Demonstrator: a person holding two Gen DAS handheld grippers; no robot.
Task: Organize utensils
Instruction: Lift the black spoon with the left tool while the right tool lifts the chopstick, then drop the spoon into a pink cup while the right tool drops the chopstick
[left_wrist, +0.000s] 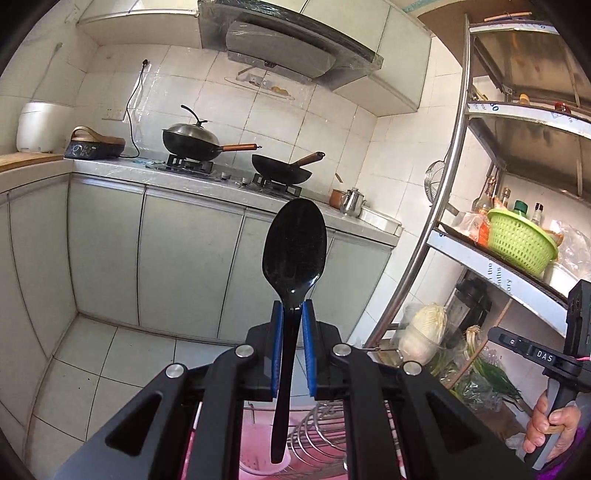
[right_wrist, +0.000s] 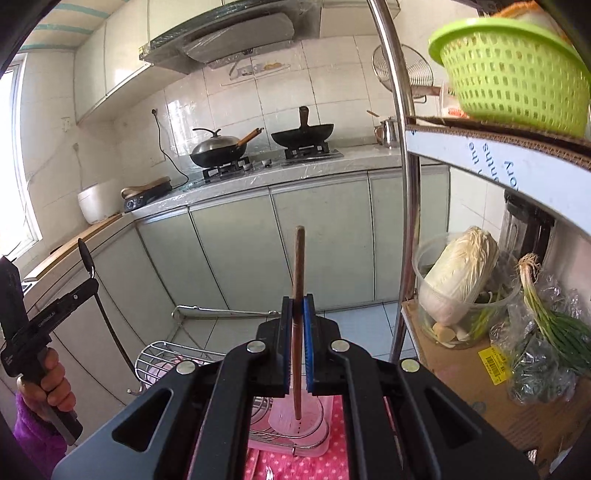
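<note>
My left gripper is shut on a black plastic spoon, bowl up, handle hanging down over a pink utensil cup. My right gripper is shut on a brown wooden chopstick, upright, its lower end over the pink perforated holder inside a wire dish rack. The left gripper with the spoon shows at the left edge of the right wrist view. The right gripper's body shows at the right edge of the left wrist view.
A metal shelf post stands right of the rack. The shelf holds a green basket, a cabbage in a tub and green onions. Two woks sit on the stove on the far counter. A pink dotted cloth lies under the rack.
</note>
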